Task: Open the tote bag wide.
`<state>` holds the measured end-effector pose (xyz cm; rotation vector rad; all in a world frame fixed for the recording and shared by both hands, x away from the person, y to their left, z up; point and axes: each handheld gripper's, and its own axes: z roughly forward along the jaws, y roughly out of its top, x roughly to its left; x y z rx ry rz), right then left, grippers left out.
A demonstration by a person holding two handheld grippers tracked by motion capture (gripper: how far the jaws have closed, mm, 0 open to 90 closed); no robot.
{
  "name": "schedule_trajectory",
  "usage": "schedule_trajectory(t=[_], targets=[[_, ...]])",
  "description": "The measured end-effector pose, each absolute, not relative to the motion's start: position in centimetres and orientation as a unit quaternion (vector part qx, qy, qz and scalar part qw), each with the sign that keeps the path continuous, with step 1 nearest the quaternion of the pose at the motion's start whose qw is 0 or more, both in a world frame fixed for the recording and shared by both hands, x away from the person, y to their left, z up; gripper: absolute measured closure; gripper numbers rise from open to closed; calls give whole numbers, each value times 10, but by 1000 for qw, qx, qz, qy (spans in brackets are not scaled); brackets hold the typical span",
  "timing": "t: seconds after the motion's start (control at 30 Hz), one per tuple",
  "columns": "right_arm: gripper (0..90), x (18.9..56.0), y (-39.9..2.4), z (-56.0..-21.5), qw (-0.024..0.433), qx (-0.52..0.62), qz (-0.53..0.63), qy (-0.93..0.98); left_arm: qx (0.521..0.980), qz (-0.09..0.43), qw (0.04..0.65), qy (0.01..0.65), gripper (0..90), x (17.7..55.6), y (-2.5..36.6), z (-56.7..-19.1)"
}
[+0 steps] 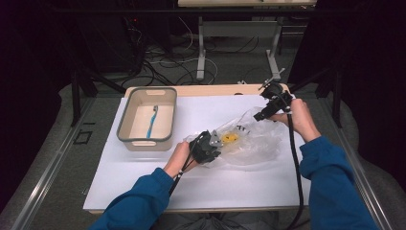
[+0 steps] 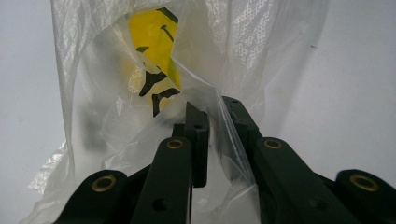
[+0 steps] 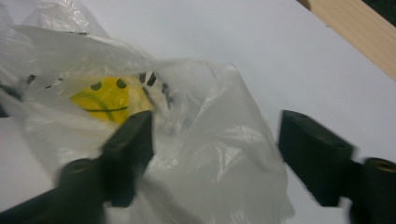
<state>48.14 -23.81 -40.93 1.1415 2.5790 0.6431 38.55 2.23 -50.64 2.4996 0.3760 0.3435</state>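
From above, clear plastic bag (image 1: 249, 139) lies mid-table on the white sheet (image 1: 143, 182); left gripper (image 1: 210, 146) anchors its near edge, right gripper (image 1: 265, 114) is off it at the far end. Left gripper view: jaws pinch a film fold so the bag stays put. Right gripper view: jaws apart, empty, over the bag, yellow smiley item (image 3: 105, 100) inside.

A crumpled clear plastic bag (image 1: 249, 139) lies on the white table (image 1: 143, 167), right of the tub (image 1: 125, 120). A yellow smiley-face print (image 1: 230, 138) shows on it.
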Motion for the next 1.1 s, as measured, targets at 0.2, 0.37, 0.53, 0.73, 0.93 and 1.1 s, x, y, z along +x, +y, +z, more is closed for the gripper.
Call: schedule_trajectory(t=[0.2,0.37,0.53,0.73,0.93,1.1], targets=[[875,490,-236,-465,73,408,216,884,936,126,294,147,876,386,46,-510],[900,476,-241,-485,35,425,204,881,936,127,292,150,891,388,68,-509],[900,453,-249,-493,18,434,185,882,936,130,288,153,891,391,86,-510],[900,443,-250,-501,6,431,185,883,935,135,287,158,780,393,85,-507],[900,438,-243,-495,19,426,199,882,920,163,312,173,464,379,82,-482],[885,436,-243,-493,22,432,192,881,918,172,325,150,379,363,70,-472]])
